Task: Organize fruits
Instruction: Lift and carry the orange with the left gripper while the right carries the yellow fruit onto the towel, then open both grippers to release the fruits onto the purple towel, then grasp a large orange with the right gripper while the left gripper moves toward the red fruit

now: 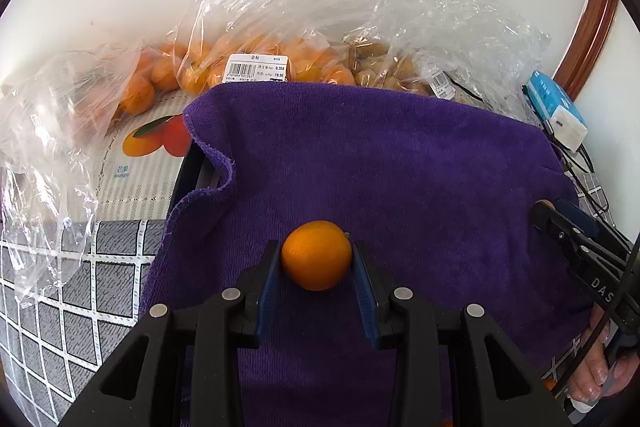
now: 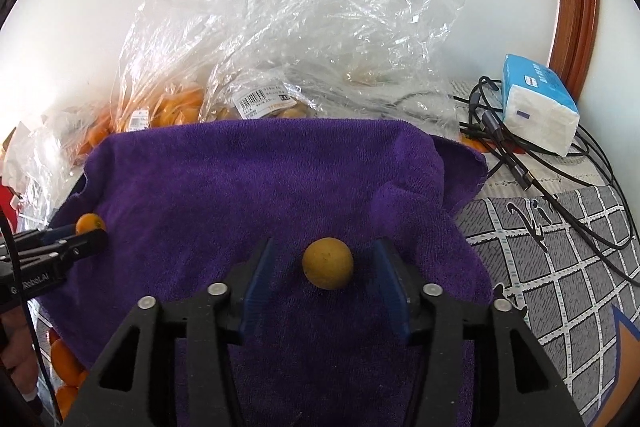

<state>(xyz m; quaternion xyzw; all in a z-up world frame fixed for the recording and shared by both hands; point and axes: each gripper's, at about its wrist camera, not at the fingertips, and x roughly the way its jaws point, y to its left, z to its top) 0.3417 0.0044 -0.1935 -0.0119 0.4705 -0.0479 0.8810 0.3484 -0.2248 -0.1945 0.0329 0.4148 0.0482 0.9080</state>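
Left wrist view showed your left gripper [image 1: 316,263] pinching a small orange kumquat [image 1: 316,255] above the purple terry towel [image 1: 400,163]; you needed to lower it before releasing. Only the right wrist view showed your right gripper [image 2: 326,267] spread around a tan round longan [image 2: 328,263] lying on the towel, pads clear.
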